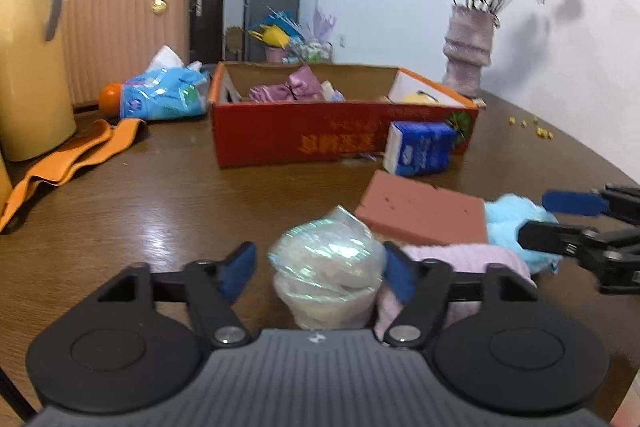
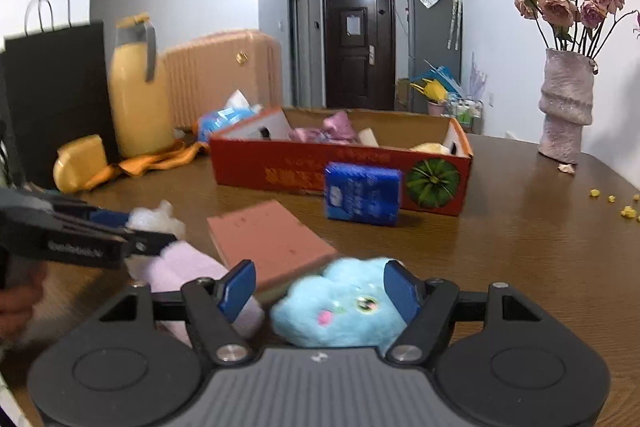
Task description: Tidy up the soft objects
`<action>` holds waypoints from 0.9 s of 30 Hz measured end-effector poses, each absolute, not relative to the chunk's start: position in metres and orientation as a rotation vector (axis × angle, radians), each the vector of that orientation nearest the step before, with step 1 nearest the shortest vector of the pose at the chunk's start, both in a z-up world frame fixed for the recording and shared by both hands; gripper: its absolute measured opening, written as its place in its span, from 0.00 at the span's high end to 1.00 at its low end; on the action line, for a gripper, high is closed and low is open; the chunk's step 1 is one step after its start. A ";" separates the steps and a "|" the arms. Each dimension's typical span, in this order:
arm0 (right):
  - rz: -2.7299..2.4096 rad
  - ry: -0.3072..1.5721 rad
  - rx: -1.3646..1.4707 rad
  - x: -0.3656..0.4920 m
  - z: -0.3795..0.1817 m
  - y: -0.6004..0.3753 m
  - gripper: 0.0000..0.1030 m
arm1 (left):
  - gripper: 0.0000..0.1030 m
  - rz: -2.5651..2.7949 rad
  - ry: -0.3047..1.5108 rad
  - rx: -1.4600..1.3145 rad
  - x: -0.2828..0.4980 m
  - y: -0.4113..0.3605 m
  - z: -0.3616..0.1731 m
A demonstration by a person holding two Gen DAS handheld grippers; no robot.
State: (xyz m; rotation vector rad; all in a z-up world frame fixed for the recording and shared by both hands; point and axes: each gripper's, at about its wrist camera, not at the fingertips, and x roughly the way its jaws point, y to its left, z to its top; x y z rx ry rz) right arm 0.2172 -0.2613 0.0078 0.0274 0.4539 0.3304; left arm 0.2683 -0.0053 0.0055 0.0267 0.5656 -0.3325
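Note:
A white bundle wrapped in shiny film (image 1: 326,267) stands on the brown table (image 1: 160,195) between the fingers of my left gripper (image 1: 318,273). The gripper is open, with a gap at the left pad. A light blue plush toy (image 2: 340,307) lies between the fingers of my right gripper (image 2: 318,291), which is open too, its left pad apart from the toy. Between both lie a pink sponge block (image 2: 268,239) and a pale pink cloth (image 2: 180,267). Behind stands a red cardboard box (image 2: 280,163) holding pink and yellow soft things, a blue tissue pack (image 2: 362,195) leaning on it.
A yellow thermos jug (image 1: 28,67) and an orange cloth (image 1: 72,155) are at the left. A blue plastic package (image 1: 164,95) lies behind them. A pink vase of dried roses (image 1: 468,55) stands at the back right, with yellow crumbs (image 1: 532,125) nearby. A black paper bag (image 2: 52,87) stands far left.

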 end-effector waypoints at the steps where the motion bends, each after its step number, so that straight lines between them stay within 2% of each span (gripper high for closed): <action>1: 0.364 0.453 0.059 0.215 0.009 -0.261 0.32 | 0.29 -0.333 0.560 0.019 0.268 -0.002 0.007; 6: 0.455 0.464 0.165 0.210 0.007 -0.251 0.32 | 0.27 -0.386 0.543 -0.083 0.260 0.015 0.022; 10: 0.421 0.545 0.144 0.219 -0.008 -0.237 0.52 | 0.28 -0.481 0.529 -0.096 0.247 0.011 0.027; 14: 0.425 0.577 0.204 0.223 -0.018 -0.237 0.53 | 0.46 -0.572 0.533 -0.128 0.236 0.009 0.027; 16: 0.435 0.591 0.212 0.224 -0.021 -0.237 0.56 | 0.47 -0.630 0.532 -0.150 0.231 0.004 0.028; 20: 0.476 0.609 0.203 0.221 -0.018 -0.240 0.68 | 0.47 -0.586 0.604 -0.074 0.236 -0.018 0.017; 27: 0.496 0.601 0.170 0.208 -0.009 -0.258 0.68 | 0.47 -0.554 0.677 -0.145 0.249 -0.015 -0.003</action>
